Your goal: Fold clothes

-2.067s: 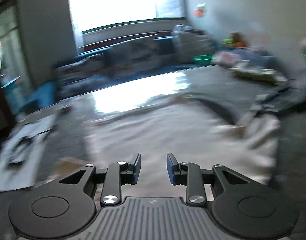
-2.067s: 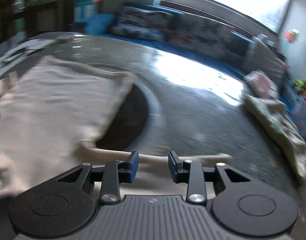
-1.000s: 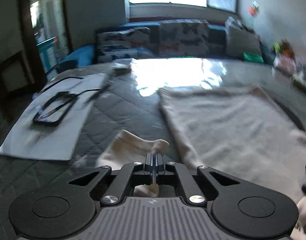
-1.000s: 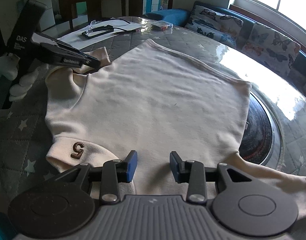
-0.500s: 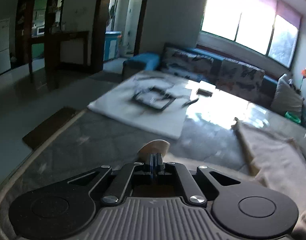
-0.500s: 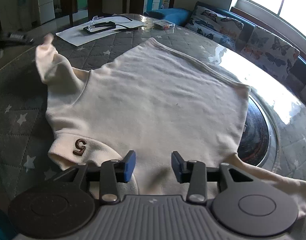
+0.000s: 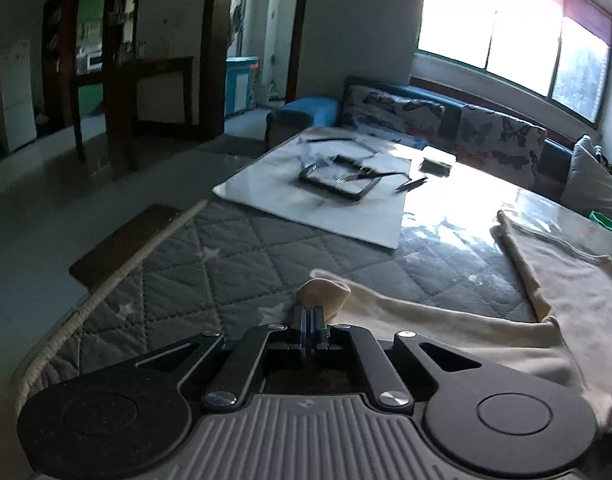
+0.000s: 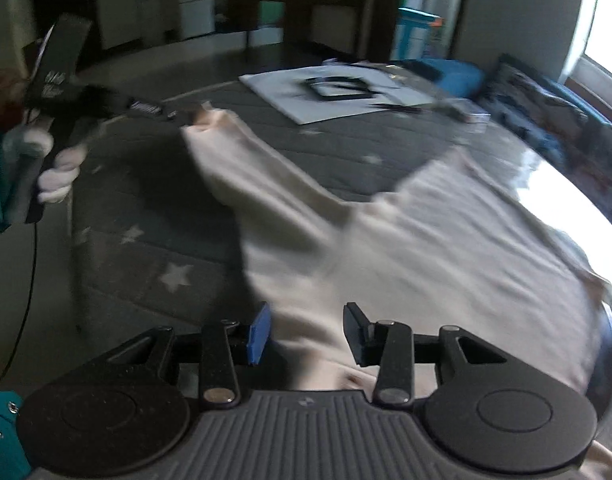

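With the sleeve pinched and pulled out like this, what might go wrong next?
1. The left gripper pinches only the cuff tip, so it may slip out.
2. The right gripper is open over the shirt, holding nothing down, so pulling the sleeve may drag and wrinkle the body.

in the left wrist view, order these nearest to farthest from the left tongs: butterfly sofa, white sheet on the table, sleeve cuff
1. sleeve cuff: pinched in the shut left tongs, dead ahead.
2. white sheet: further along the table, ahead and slightly left.
3. butterfly sofa: beyond the table's far edge, under the window.
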A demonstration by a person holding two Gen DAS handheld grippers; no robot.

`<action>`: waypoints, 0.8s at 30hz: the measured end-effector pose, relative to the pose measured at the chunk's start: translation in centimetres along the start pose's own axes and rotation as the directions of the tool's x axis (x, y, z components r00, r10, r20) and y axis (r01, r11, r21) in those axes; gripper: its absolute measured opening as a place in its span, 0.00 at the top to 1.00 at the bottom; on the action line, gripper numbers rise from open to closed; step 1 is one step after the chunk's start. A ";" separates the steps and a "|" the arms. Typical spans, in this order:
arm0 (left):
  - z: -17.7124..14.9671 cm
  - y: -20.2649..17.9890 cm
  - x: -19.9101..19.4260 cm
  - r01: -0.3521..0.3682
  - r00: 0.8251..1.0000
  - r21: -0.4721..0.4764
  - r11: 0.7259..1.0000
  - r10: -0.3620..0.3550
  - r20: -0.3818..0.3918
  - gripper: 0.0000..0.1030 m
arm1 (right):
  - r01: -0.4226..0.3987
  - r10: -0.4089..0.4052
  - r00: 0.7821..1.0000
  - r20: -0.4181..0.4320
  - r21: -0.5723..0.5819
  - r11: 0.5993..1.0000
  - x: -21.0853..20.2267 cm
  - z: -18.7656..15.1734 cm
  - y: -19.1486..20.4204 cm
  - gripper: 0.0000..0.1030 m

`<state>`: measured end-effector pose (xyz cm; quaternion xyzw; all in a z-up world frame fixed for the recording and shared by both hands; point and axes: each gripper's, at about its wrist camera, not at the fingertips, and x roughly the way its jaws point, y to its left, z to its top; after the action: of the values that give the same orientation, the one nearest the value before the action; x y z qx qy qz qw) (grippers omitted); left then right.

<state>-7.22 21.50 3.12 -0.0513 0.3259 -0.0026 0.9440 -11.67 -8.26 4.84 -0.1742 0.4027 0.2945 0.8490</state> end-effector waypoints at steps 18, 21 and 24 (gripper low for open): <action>1.3 -1.9 0.1 0.045 0.999 0.072 0.996 -0.045 -0.004 0.95 | -0.023 0.023 1.000 -0.012 -0.014 1.000 3.1 1.4 1.6 0.70; 1.3 -2.9 1.7 0.038 0.999 0.112 0.993 -0.033 -0.041 0.95 | -0.009 0.009 1.000 -0.012 -0.011 1.000 3.2 1.4 1.5 0.87; 0.8 -3.1 3.4 -0.021 0.997 0.148 0.989 0.032 -0.074 0.96 | -0.029 0.028 0.999 -0.027 -0.029 0.999 3.0 1.4 1.6 0.94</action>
<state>-3.96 18.32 1.98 0.0226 0.3614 -0.0160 0.9320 -10.37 -5.24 3.24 -0.1849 0.4118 0.3103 0.8366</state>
